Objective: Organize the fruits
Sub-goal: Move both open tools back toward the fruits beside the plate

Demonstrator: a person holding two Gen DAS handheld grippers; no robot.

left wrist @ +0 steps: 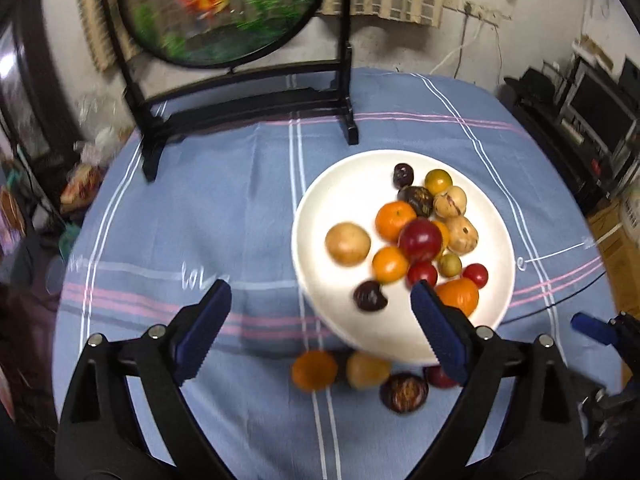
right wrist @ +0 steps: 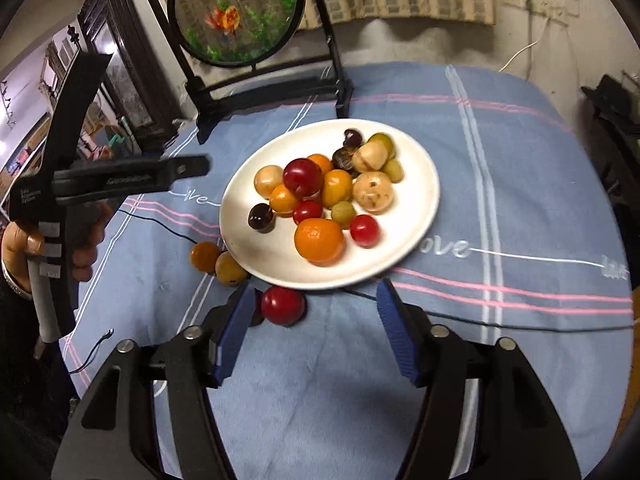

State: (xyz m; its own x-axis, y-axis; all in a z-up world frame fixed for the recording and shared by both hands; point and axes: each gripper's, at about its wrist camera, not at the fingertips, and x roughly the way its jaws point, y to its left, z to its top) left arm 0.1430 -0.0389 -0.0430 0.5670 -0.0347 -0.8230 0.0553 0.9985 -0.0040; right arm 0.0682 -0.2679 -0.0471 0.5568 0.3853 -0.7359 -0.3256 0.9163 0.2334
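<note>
My left gripper (left wrist: 320,304) is spread wide over the round white plate (left wrist: 344,184) of mixed fruits on the blue-clothed bench (left wrist: 224,208). The right gripper (right wrist: 314,312) gapes empty too; only its view shows the hand (right wrist: 24,248).

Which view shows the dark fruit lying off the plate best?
The left wrist view: the dark fruit lies whole on the cloth before the plate, though blurred. In the right wrist view only a dark sliver shows behind a tong finger.
</note>
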